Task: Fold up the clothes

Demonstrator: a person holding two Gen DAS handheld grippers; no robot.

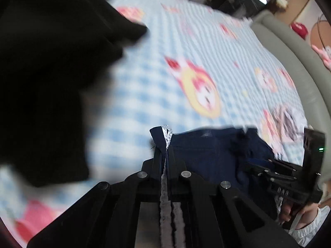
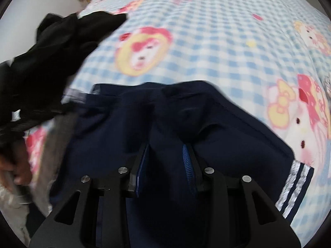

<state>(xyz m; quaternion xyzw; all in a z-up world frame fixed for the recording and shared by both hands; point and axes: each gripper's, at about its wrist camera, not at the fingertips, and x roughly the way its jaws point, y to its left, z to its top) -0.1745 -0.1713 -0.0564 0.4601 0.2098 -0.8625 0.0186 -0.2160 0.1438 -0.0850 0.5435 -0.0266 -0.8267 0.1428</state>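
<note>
Left claw (image 1: 165, 142) pinches navy garment (image 2: 128, 124) corner; right claw (image 2: 165, 161) grips a bunched fold. Both lifted near bed (image 2: 217, 51) edge. Keep cloth taut, level.

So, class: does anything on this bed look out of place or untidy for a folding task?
Yes. A black garment lies crumpled in a heap on the checked sheet, unfolded. The navy garment, clamped by both grippers, is bunched and creased rather than flat.
</note>
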